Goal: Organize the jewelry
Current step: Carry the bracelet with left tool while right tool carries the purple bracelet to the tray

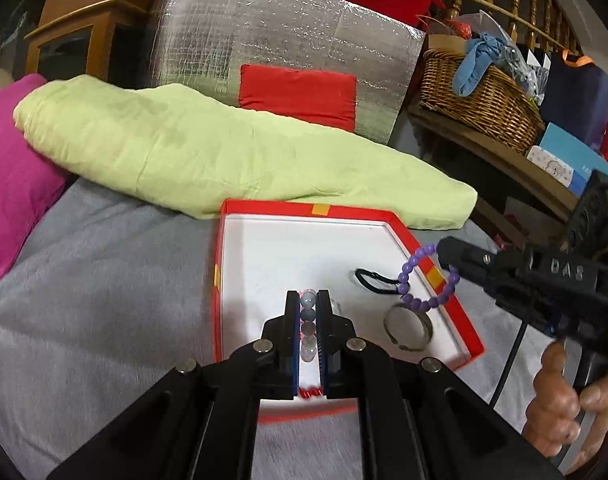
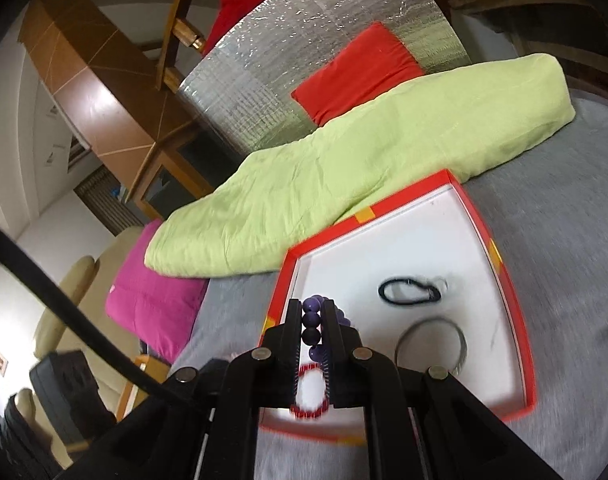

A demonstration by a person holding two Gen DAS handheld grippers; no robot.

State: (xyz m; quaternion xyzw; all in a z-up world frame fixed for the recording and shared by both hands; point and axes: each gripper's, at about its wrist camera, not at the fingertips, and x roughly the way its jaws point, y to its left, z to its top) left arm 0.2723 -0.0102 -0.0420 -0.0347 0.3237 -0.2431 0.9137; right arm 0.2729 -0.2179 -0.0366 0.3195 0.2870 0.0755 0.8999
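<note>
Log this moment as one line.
left tongs: shut on grey bead bracelet | right tongs: shut on purple bead bracelet | both over red box

Raised letters "DAS" readable on the black body of the right gripper [image 1: 443,254]; no other legible text.
</note>
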